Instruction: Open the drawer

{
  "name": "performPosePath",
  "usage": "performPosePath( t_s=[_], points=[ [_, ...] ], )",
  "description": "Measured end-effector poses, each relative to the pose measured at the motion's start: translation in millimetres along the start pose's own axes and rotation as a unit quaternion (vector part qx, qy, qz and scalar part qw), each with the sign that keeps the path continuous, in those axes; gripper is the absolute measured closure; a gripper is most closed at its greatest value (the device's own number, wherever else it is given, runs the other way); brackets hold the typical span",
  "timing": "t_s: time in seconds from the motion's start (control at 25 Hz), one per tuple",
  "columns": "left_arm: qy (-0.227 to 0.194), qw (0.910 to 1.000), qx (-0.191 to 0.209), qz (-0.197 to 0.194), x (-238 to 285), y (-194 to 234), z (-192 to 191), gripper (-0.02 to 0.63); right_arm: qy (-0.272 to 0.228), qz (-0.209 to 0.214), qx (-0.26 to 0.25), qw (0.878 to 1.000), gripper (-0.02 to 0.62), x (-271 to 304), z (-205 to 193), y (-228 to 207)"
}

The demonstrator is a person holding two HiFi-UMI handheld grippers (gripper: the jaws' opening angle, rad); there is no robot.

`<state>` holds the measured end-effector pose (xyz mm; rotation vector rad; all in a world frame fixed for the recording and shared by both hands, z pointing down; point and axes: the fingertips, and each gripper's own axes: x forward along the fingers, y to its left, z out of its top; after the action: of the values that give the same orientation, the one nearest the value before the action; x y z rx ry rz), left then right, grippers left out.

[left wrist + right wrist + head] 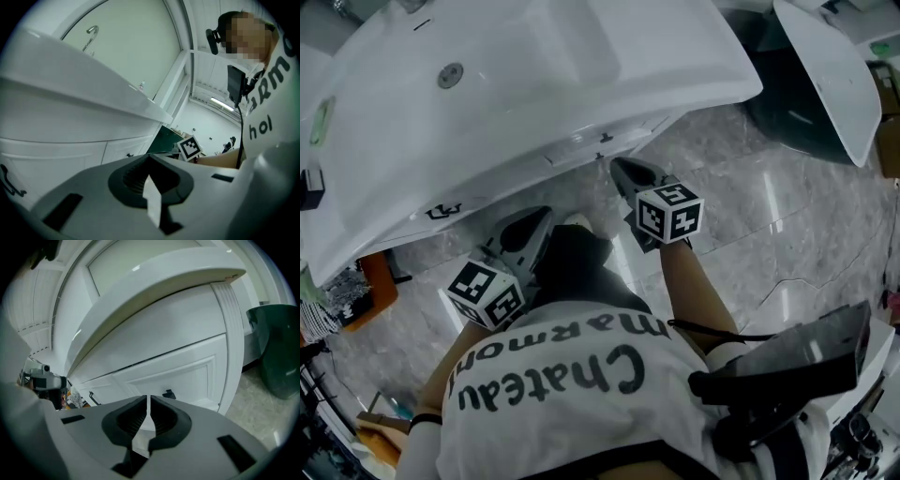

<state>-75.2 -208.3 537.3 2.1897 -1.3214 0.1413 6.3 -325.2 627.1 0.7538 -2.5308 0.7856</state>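
Facing the vanity drawer point(180, 373) at centre of the right gripper view, we hold left gripper point(150, 164) and right gripper point(148, 404) empty, jaws together. Reaching is in hand, we judge; next the right jaws must part around its dark knob point(168, 393).

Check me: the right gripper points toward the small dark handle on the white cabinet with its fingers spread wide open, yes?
Not quite. The right gripper points toward the small dark handle on the white cabinet, but its fingers are shut together with nothing between them; the right gripper view shows it.
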Motion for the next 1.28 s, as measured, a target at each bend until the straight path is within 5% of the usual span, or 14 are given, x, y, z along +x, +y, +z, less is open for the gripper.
performPosePath(
  t_s=[0.16, 0.84, 1.28],
  points=[
    [0.006, 1.0, -0.006, 0.003, 11, 20, -12, 0.598, 0.024, -0.016, -0.014, 0.999, 0.419, 24, -12, -16],
    [0.006, 0.9993, -0.034, 0.017, 12, 59, -12, 0.598, 0.094, -0.119, -0.053, 0.987, 0.45, 77, -14, -55],
    [-0.019, 0.9973, -0.066, 0.024, 11, 65, -10, 0.598, 0.161, -0.141, -0.097, 0.972, 0.457, 81, -11, -49]
  ],
)
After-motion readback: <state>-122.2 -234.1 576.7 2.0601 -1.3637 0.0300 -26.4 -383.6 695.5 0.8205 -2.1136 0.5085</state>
